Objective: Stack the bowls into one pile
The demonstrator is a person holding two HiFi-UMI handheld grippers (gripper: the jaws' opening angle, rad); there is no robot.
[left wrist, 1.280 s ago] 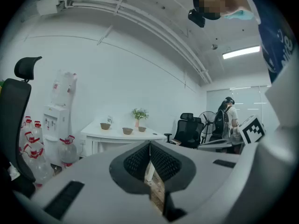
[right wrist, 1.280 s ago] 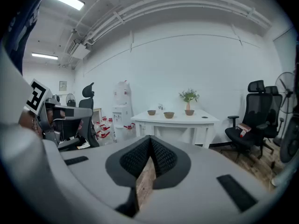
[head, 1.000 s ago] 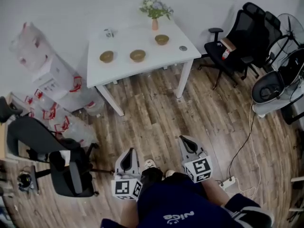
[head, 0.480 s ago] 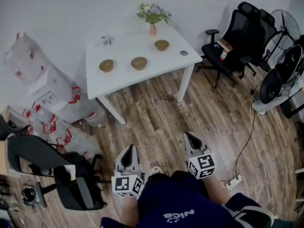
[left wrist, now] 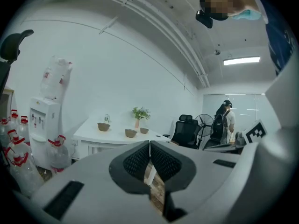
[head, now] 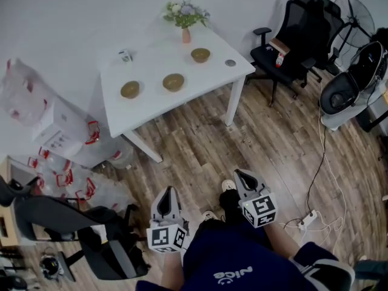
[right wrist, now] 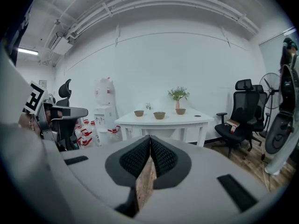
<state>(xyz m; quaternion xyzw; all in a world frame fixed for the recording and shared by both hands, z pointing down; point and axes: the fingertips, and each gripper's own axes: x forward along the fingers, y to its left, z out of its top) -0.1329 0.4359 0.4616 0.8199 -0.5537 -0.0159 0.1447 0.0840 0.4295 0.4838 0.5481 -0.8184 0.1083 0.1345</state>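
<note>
Three brown bowls stand apart in a row on the white table [head: 151, 105]: a left bowl [head: 130, 89], a middle bowl [head: 173, 82] and a right bowl [head: 200, 54]. The same three show far ahead in the left gripper view, bowl [left wrist: 103, 126] leftmost, and in the right gripper view, bowl [right wrist: 159, 115] in the middle. My left gripper [head: 167, 194] and right gripper [head: 241, 176] are held over the wood floor, well short of the table, both shut with nothing between their jaws.
On the table also stand a vase of flowers [head: 185, 18], a small cup [head: 125, 56] and a small round disc [head: 230, 62]. Black office chairs [head: 297, 32] stand right, a fan [head: 353, 11] beyond. Water bottles [head: 60, 162] and a chair [head: 79, 229] crowd the left. A cable and power strip [head: 309, 218] lie on the floor.
I have stepped forward toward the table; both grippers moved ahead with me and stayed shut. The bowls have not moved.
</note>
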